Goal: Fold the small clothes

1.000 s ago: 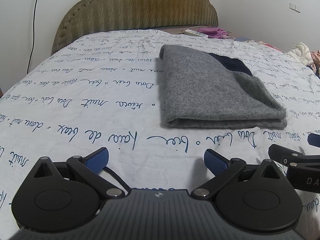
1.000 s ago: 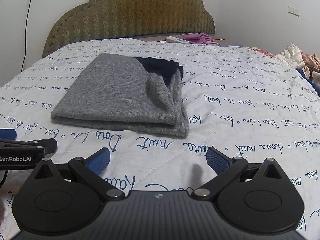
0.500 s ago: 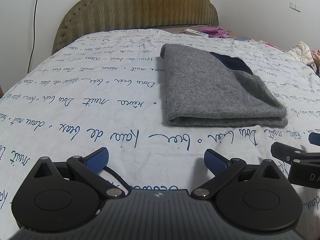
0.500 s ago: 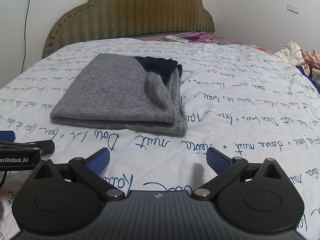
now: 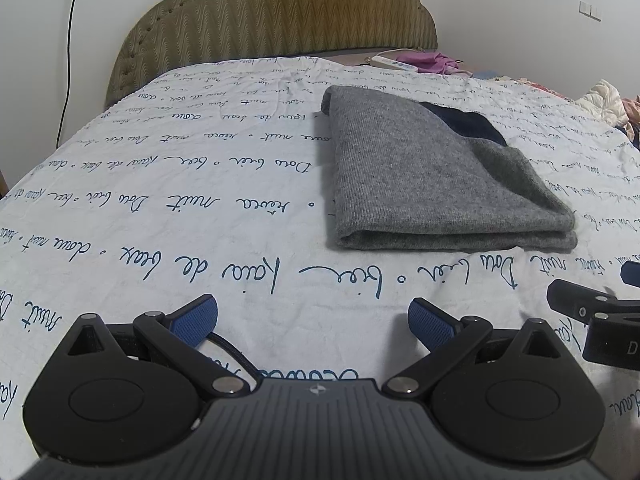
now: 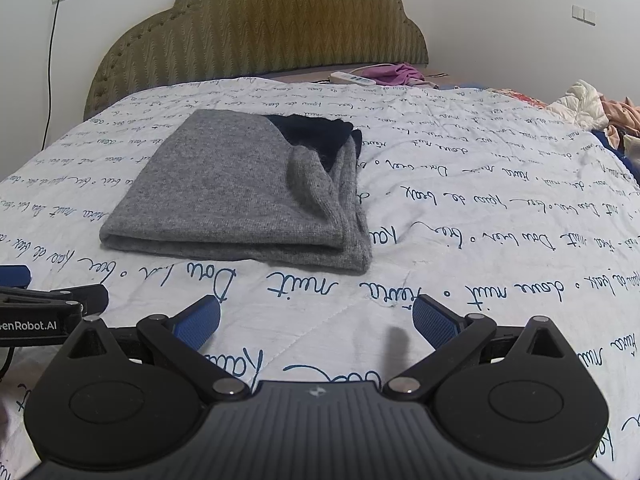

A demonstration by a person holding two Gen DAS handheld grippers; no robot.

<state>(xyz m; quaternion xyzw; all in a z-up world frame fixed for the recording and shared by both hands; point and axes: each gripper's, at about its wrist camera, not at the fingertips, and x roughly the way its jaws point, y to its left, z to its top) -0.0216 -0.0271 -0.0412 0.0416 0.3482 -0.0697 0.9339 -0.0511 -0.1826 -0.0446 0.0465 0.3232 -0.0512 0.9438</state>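
Note:
A grey knit garment point(image 5: 432, 184) with a dark navy patch lies folded into a flat rectangle on the bed; the right wrist view shows the same garment point(image 6: 240, 192) left of centre. My left gripper point(image 5: 313, 322) is open above the sheet, short of the garment's near fold and a little to its left, with nothing between its blue pads. Open as well, my right gripper point(image 6: 316, 320) holds nothing and hovers near the garment's front right corner. Each gripper's black tip shows at the edge of the other's view.
The white bedsheet point(image 5: 160, 200) with blue handwriting spreads wide on all sides. A padded olive headboard point(image 6: 260, 36) stands behind. A white remote point(image 6: 352, 78) and a purple cloth point(image 6: 396, 72) lie near it. Loose clothes point(image 6: 592, 108) are piled at the far right edge.
Both grippers have drawn back slightly from the folded garment, which now sits a little further off in both views. Both jaws stay wide apart and the garment lies still.

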